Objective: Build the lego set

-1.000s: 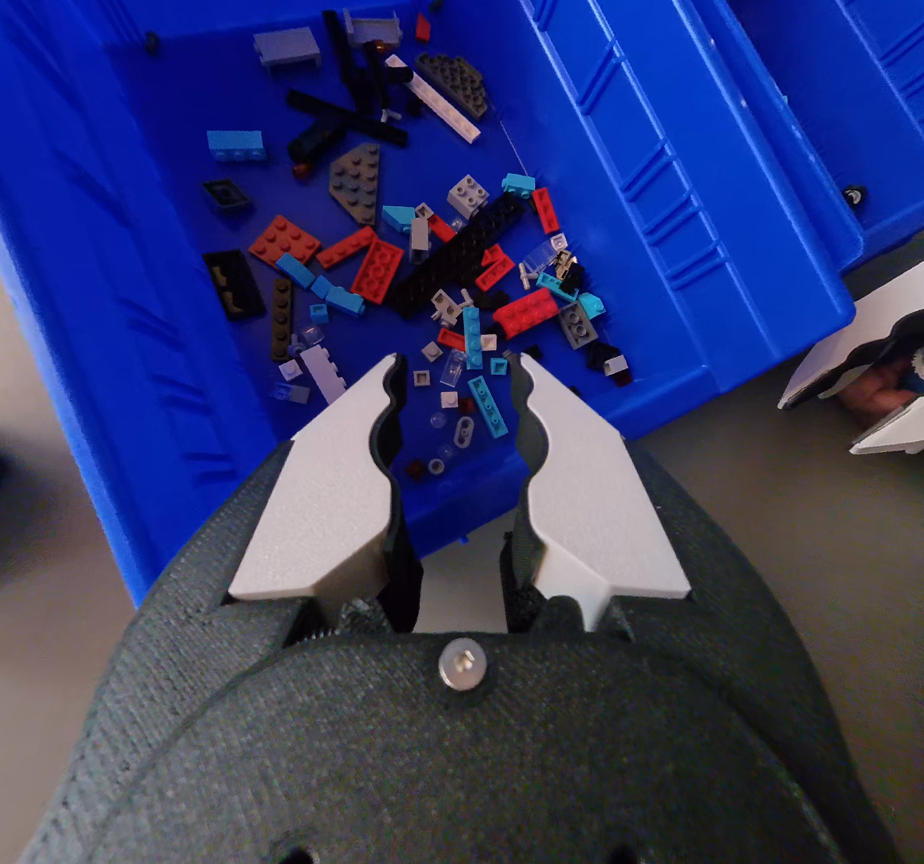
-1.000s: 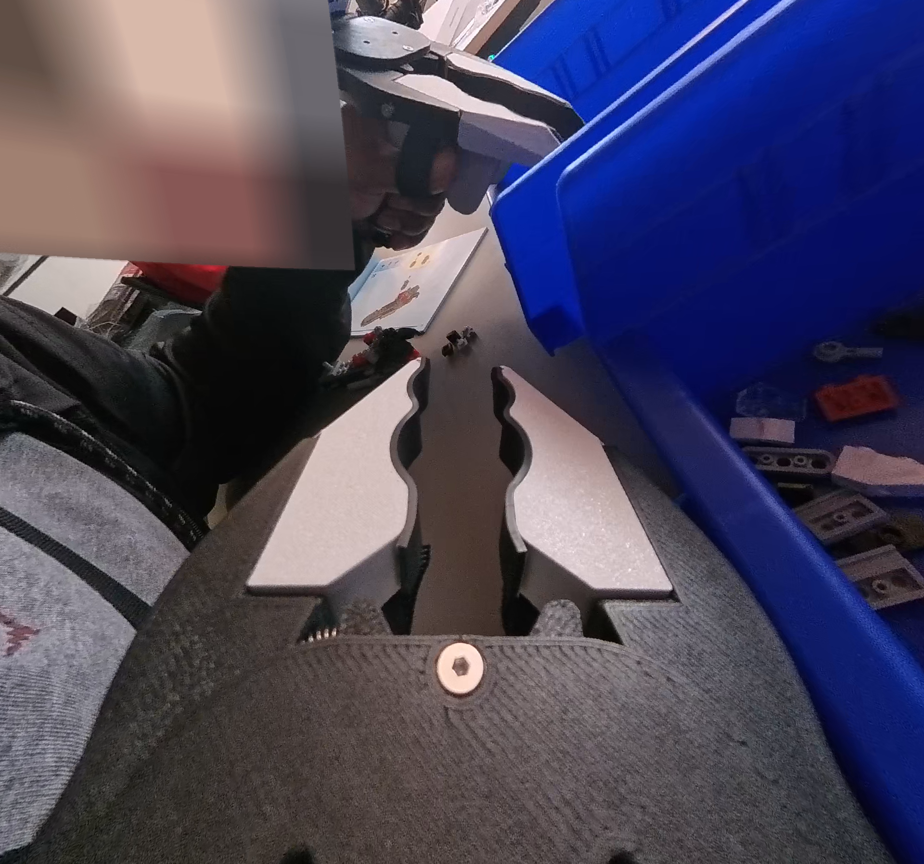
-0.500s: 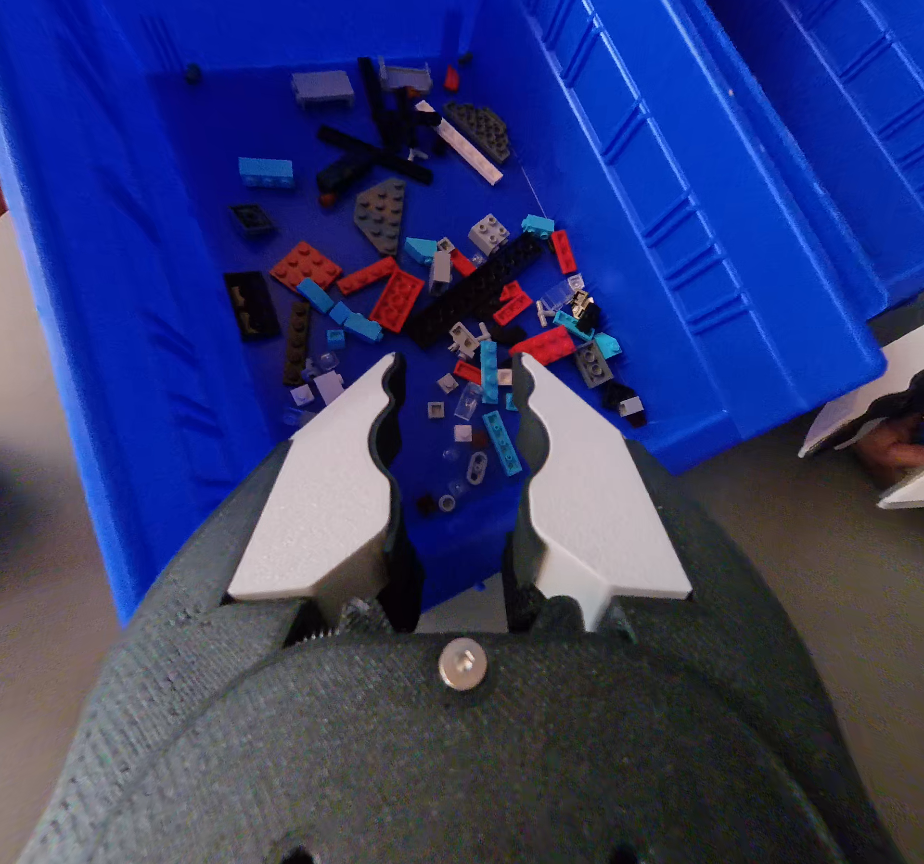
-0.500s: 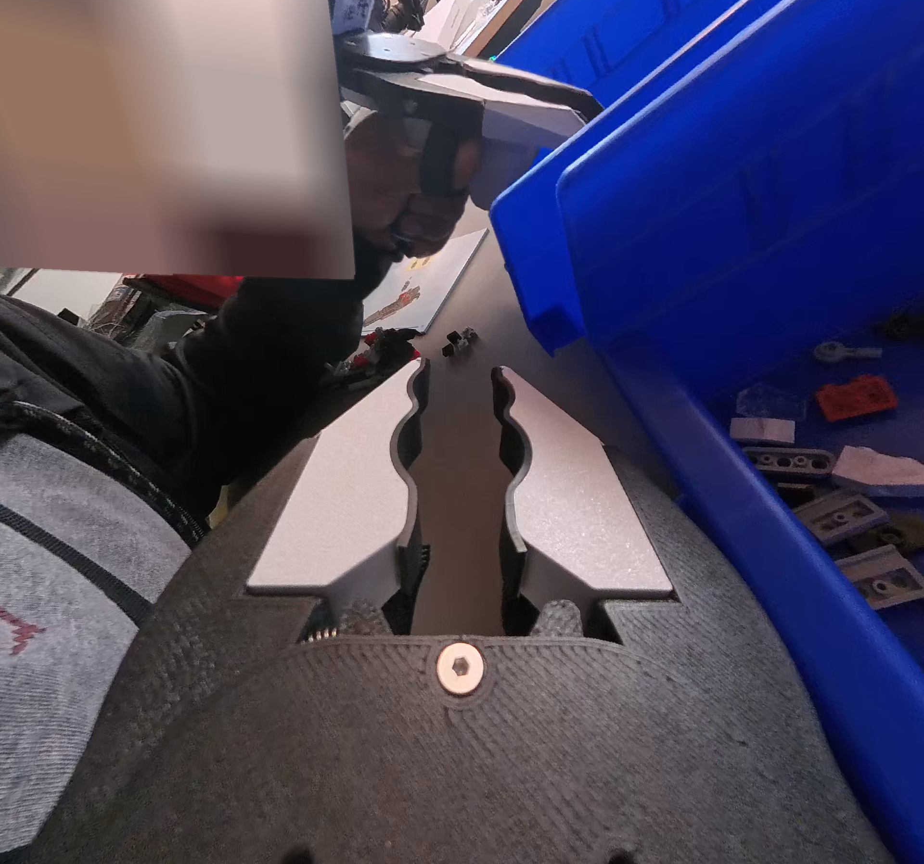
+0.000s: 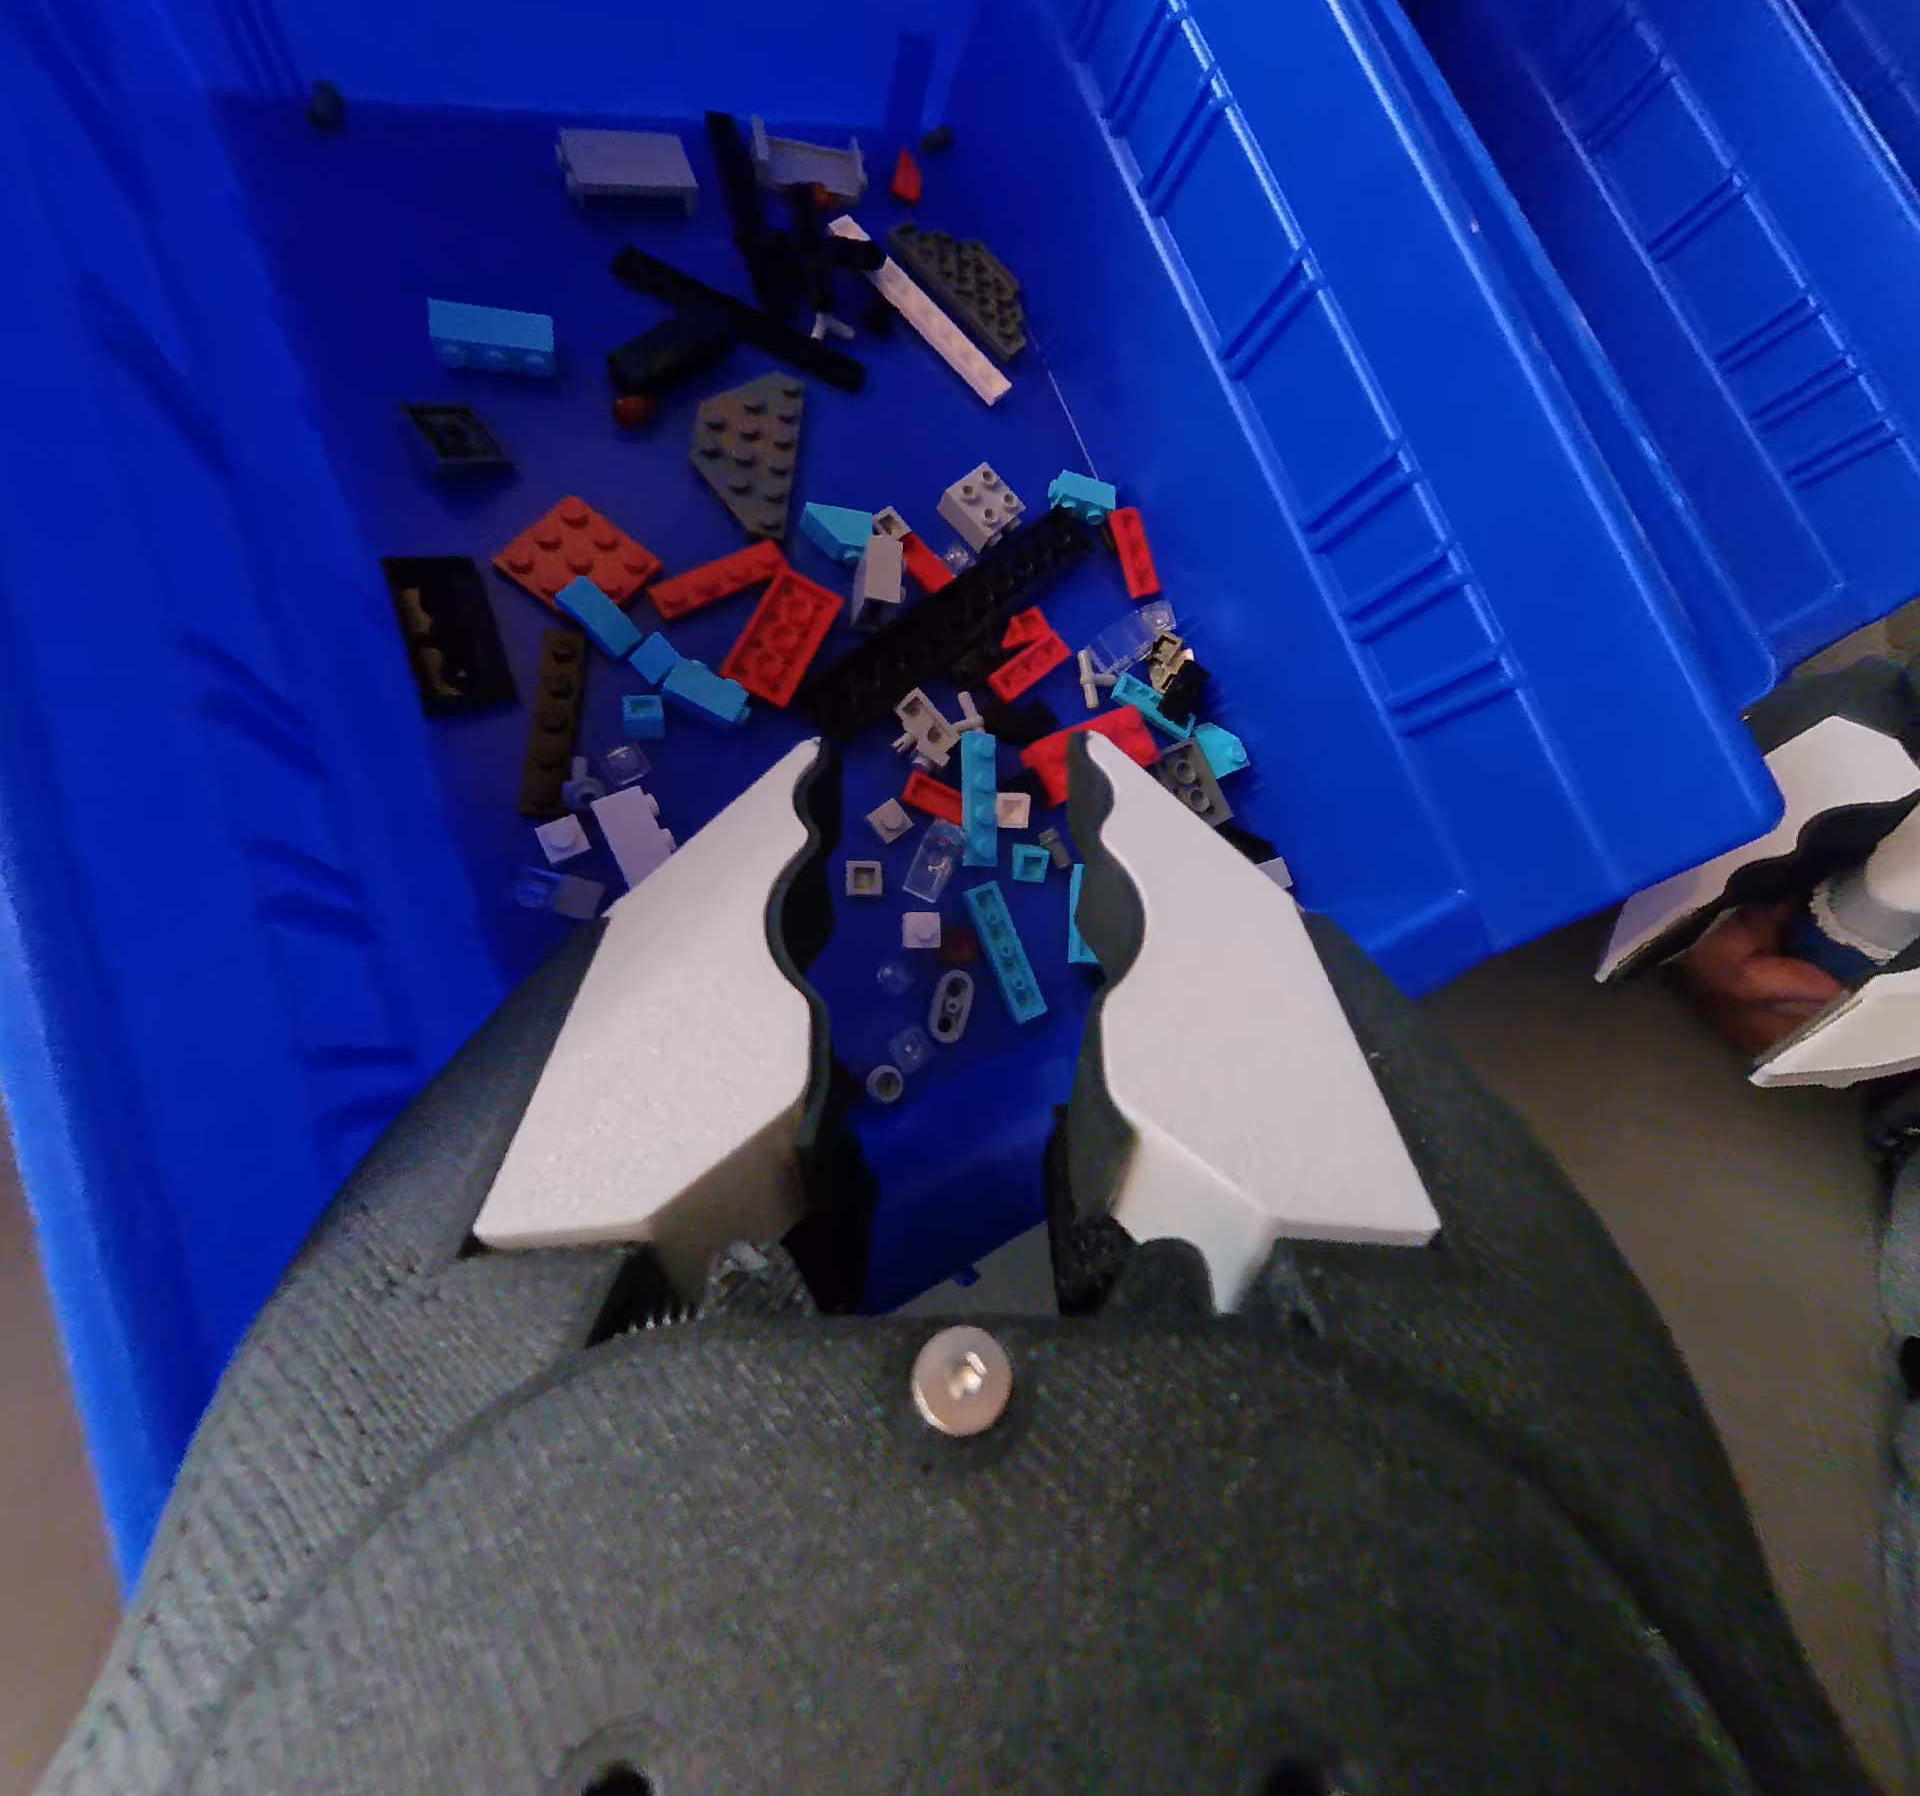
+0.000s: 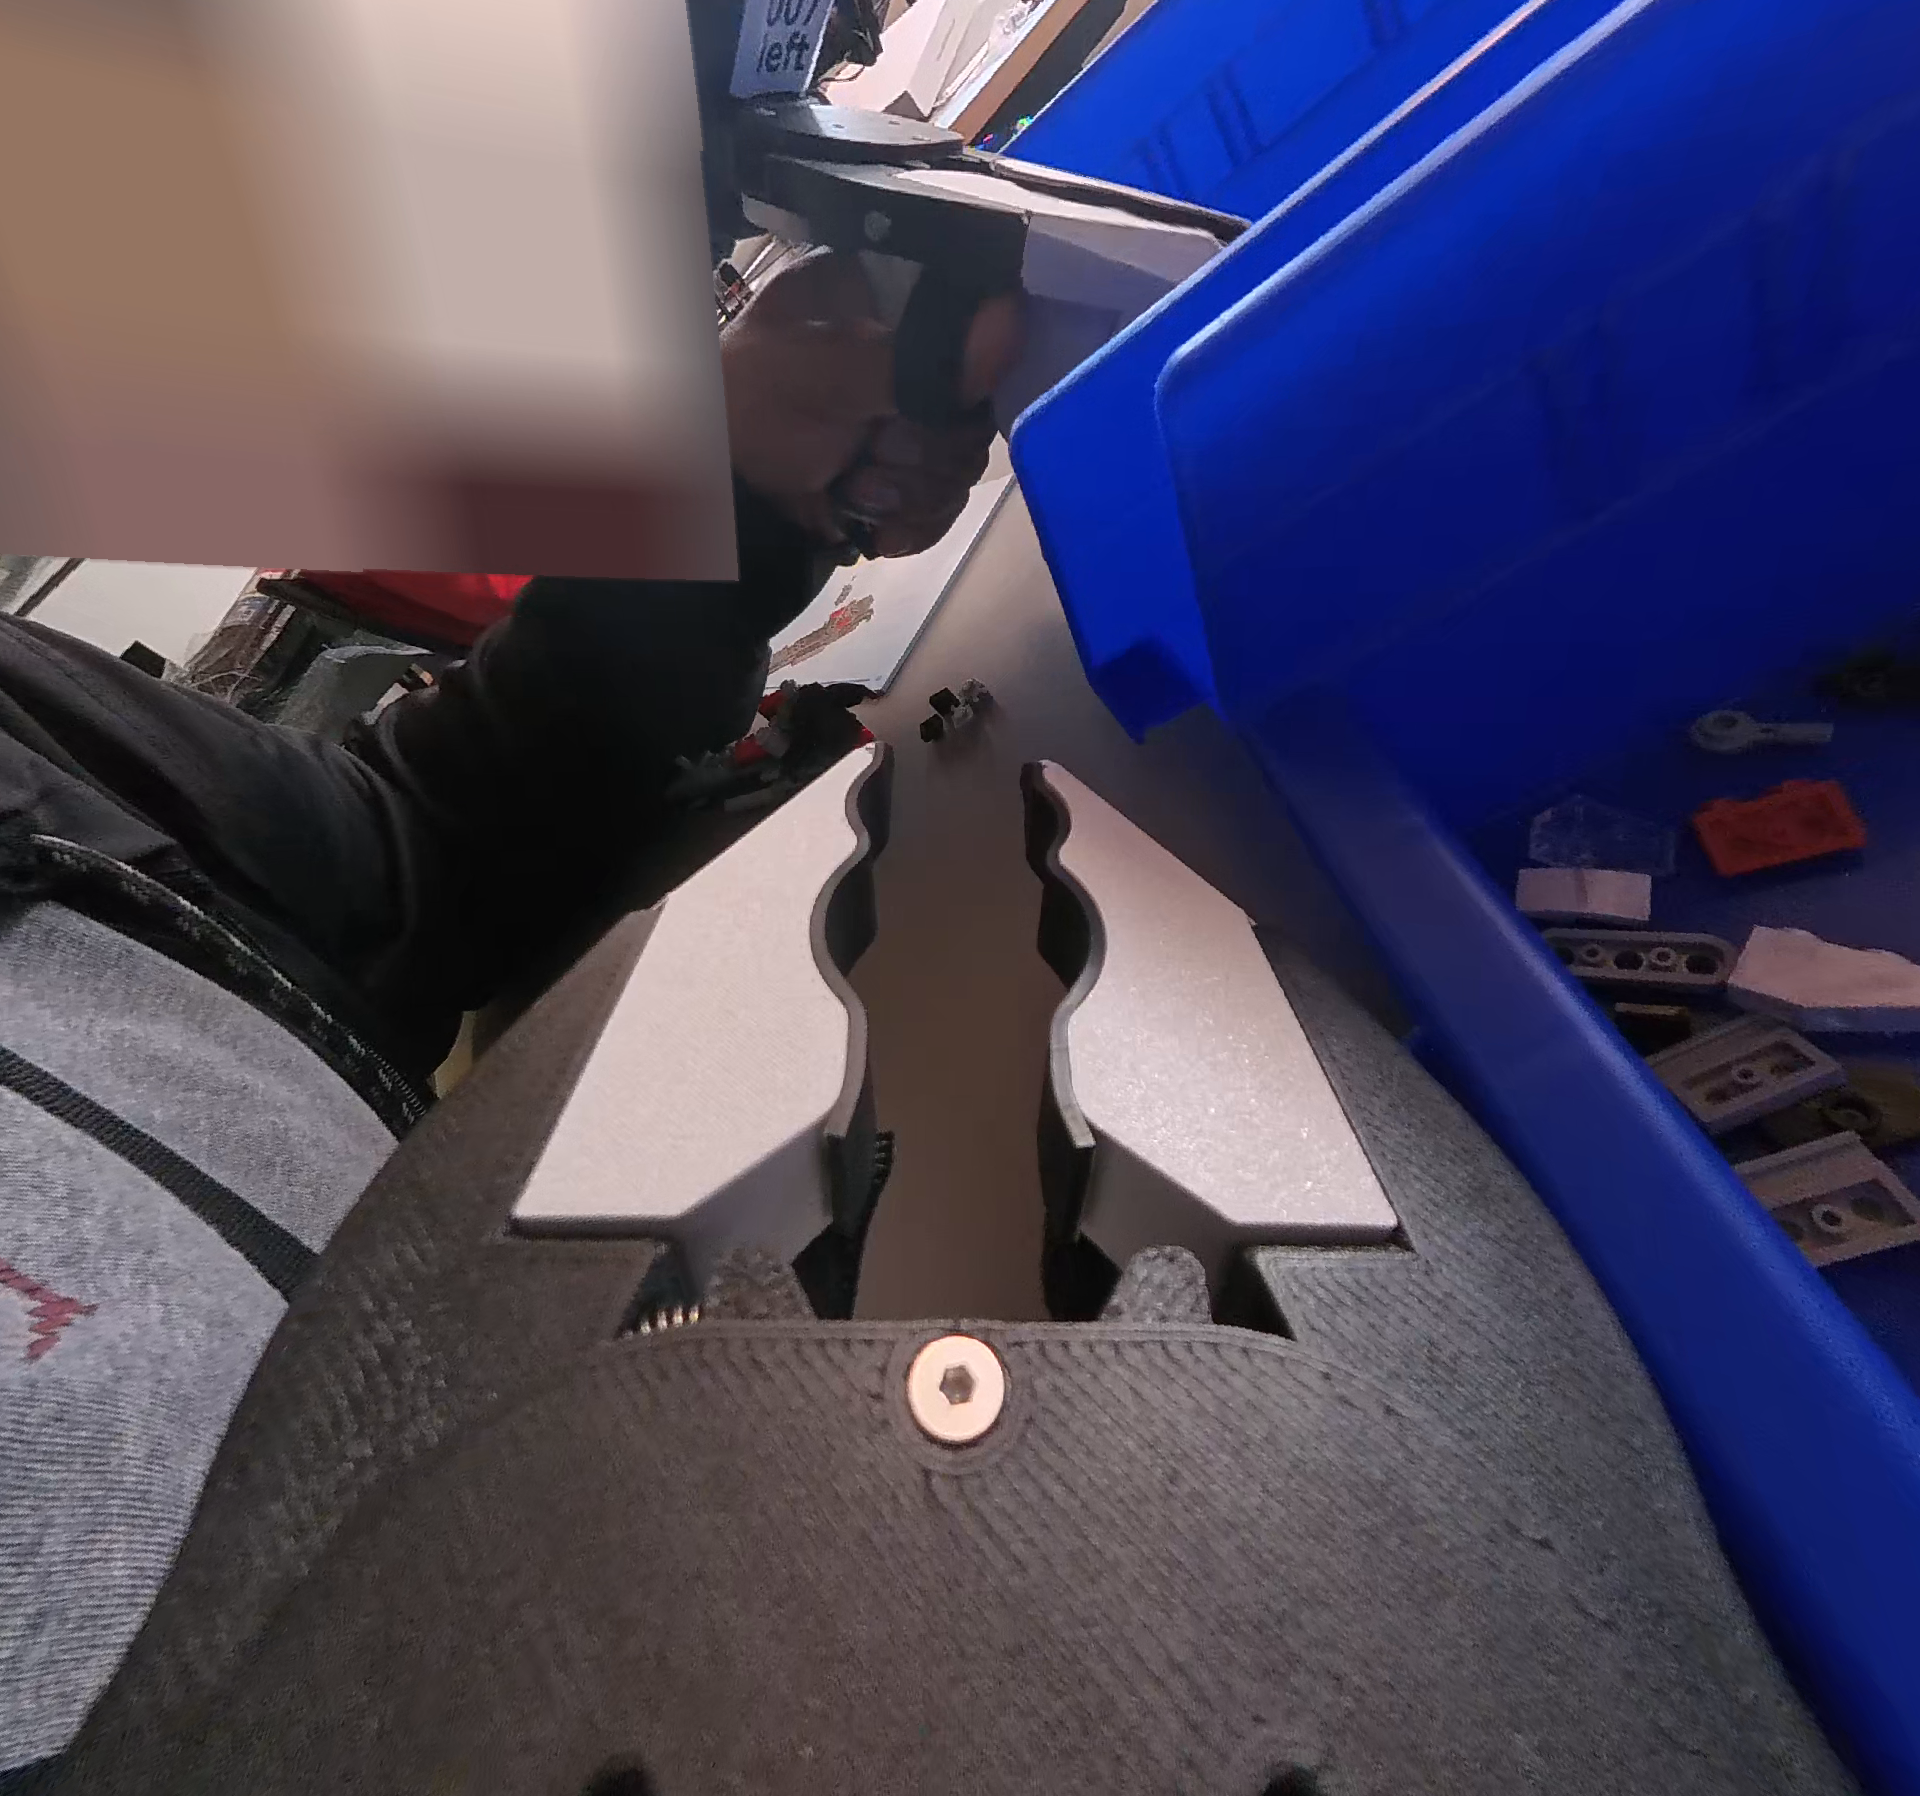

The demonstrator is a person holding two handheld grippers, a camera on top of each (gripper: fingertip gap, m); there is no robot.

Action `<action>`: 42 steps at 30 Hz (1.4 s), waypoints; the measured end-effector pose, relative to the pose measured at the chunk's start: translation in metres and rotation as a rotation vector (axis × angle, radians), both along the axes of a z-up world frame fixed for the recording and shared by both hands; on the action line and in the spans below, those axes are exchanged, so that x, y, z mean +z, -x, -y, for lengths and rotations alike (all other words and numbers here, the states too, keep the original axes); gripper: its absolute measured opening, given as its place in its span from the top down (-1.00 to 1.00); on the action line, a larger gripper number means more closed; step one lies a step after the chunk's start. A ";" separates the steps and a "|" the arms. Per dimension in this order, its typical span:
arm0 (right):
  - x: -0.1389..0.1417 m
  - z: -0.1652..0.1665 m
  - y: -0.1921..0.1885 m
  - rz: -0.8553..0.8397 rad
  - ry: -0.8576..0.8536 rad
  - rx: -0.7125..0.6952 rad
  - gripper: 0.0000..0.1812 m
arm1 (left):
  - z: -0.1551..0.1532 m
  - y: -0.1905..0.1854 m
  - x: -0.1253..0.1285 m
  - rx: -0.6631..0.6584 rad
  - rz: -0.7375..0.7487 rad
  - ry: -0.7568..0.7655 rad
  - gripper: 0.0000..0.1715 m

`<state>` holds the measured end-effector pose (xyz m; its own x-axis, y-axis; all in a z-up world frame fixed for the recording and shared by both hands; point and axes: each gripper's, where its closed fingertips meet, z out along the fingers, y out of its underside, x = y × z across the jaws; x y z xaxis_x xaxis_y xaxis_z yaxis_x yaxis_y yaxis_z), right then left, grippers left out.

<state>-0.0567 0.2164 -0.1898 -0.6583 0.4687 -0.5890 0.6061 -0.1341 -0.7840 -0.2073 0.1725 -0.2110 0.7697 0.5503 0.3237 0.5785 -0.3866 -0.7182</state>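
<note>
In the left wrist view a blue bin [image 5: 260,811] holds several loose bricks: red plates [image 5: 781,634], a long black plate [image 5: 951,622], teal pieces [image 5: 1003,951] and grey wedges [image 5: 753,453]. My left gripper [image 5: 948,754] is open and empty, its tips over the bin's near end above the small pieces. My right gripper [image 6: 954,778] is open and empty, low over the grey table [image 6: 956,998]. A partly built model [image 6: 774,744] and a small black piece [image 6: 954,707] lie beyond its tips.
A second blue bin [image 6: 1558,1175] with grey and red pieces stands right of the right gripper, and more bins [image 5: 1662,292] stand behind. An instruction booklet [image 6: 883,614] lies on the table. A person's sleeve [image 6: 468,770] reaches across on the left.
My left gripper has moved forward and down into the bin, so the bricks look nearer. My right gripper has stayed in place with its jaws open.
</note>
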 end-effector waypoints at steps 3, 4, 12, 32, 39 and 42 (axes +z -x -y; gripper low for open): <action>0.000 0.000 0.000 0.000 0.000 0.000 0.71 | 0.000 0.002 0.000 0.017 -0.001 0.000 0.48; 0.000 0.000 0.000 0.000 0.000 0.000 0.71 | 0.000 0.002 0.000 0.023 -0.002 0.001 0.48; 0.000 0.000 0.000 0.000 0.001 0.000 0.71 | 0.001 0.005 0.000 0.058 -0.009 0.002 0.50; 0.000 0.000 0.000 0.001 0.002 0.000 0.72 | 0.022 0.009 0.048 0.116 -0.107 0.002 0.50; 0.000 0.000 0.000 0.001 0.002 0.000 0.72 | 0.044 0.021 0.065 0.181 -0.166 0.011 0.50; 0.000 0.000 0.000 0.001 0.003 0.000 0.72 | 0.044 0.021 0.064 0.178 -0.156 -0.006 0.51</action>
